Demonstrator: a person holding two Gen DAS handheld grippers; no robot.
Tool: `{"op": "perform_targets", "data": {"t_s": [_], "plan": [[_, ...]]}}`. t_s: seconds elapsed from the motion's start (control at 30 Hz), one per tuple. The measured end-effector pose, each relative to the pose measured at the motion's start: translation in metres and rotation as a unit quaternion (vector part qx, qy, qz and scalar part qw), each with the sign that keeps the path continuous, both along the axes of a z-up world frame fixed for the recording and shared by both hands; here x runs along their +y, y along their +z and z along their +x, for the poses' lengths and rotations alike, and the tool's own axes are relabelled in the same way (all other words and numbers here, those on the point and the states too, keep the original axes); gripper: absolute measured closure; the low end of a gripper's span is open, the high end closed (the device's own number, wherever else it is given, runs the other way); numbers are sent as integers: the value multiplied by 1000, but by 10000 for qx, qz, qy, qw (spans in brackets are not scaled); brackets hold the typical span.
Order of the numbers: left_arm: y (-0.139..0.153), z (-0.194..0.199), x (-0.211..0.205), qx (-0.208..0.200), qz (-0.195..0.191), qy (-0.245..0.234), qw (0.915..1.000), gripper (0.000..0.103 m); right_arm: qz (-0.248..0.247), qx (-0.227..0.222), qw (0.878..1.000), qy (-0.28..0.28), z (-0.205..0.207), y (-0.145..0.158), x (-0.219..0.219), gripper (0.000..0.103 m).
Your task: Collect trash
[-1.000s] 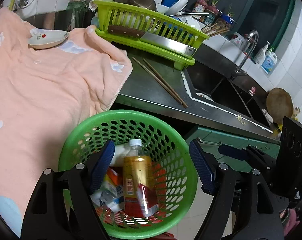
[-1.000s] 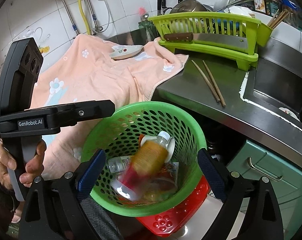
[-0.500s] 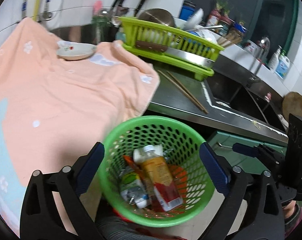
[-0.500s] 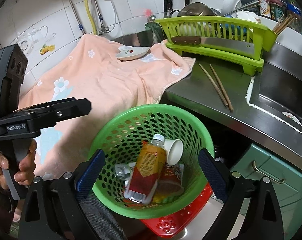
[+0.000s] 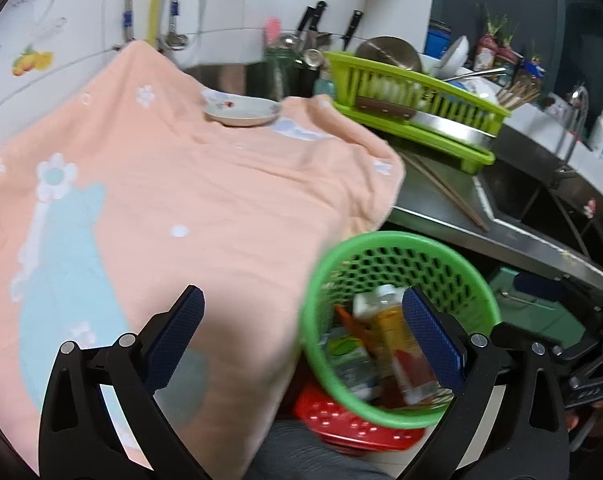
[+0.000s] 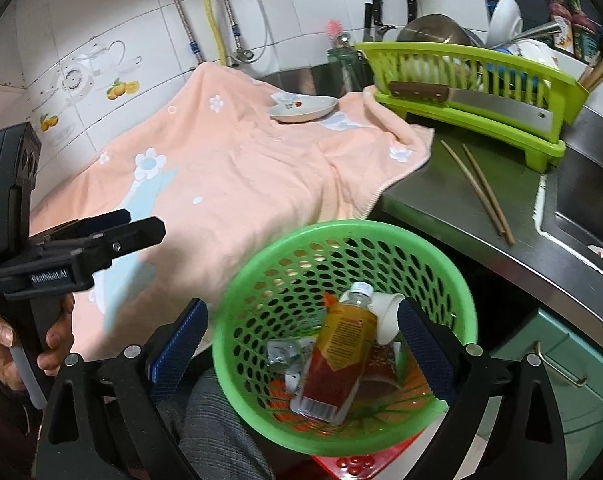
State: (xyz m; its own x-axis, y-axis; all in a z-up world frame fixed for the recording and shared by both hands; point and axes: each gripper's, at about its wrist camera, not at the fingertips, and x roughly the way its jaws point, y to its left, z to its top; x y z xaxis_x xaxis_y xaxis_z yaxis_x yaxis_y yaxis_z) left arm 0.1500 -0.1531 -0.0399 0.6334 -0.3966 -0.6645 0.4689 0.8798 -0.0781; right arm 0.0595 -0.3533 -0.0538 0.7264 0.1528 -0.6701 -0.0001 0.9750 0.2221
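A green perforated basket (image 6: 285,256) stands below the counter edge and holds trash: an orange-labelled plastic bottle (image 6: 337,356), a white paper cup (image 6: 387,312), a crushed clear bottle (image 6: 283,354) and wrappers. It also shows in the left wrist view (image 5: 389,244), with the bottle (image 5: 389,332) inside. My right gripper (image 6: 301,336) is open and empty above the basket. My left gripper (image 5: 301,336) is open and empty, over the basket's left rim and the peach towel (image 5: 181,200); from the right wrist view it appears at the left (image 6: 101,228).
A small plate (image 6: 303,110) lies on the towel (image 6: 241,168). Chopsticks (image 6: 477,188) lie on the steel counter (image 6: 433,200) beside a lime dish rack (image 6: 473,92) with a cleaver. A sink (image 6: 581,200) is at right. A red basket (image 5: 341,420) sits under the green one.
The left gripper has swung left, away from the basket and over the towel. The bottle has settled in the basket. The right gripper has drawn back slightly.
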Motion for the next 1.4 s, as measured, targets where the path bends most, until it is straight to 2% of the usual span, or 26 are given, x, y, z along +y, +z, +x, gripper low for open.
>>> {"op": "perform_targets", "data": {"t_s": [0.13,0.4,0.6,0.7,0.97,1.23,1.4], "plan": [[1,0,21,-20,-70,211,9998,5,48,-1,9999,110,8,1,11,10],[8,-5,53,-298,59,754,9967,5,38,-41,9994,347,21,5,34,10],[9,-10,74,-281,7,994,9946,5,17,-81,9990,438,27,10,46,10],[8,-14,84,-262,-75,1033,9943,5,-37,-127,9990,435,28,13,51,10],[14,-30,96,-590,18,1166,9914,5,58,-202,9992,331,32,19,53,10],[15,-37,107,-642,-170,1267,9897,5,-79,-308,9992,242,29,24,59,10],[15,-39,107,-666,-141,1297,9892,5,-134,-350,9990,245,28,26,63,10]]}}
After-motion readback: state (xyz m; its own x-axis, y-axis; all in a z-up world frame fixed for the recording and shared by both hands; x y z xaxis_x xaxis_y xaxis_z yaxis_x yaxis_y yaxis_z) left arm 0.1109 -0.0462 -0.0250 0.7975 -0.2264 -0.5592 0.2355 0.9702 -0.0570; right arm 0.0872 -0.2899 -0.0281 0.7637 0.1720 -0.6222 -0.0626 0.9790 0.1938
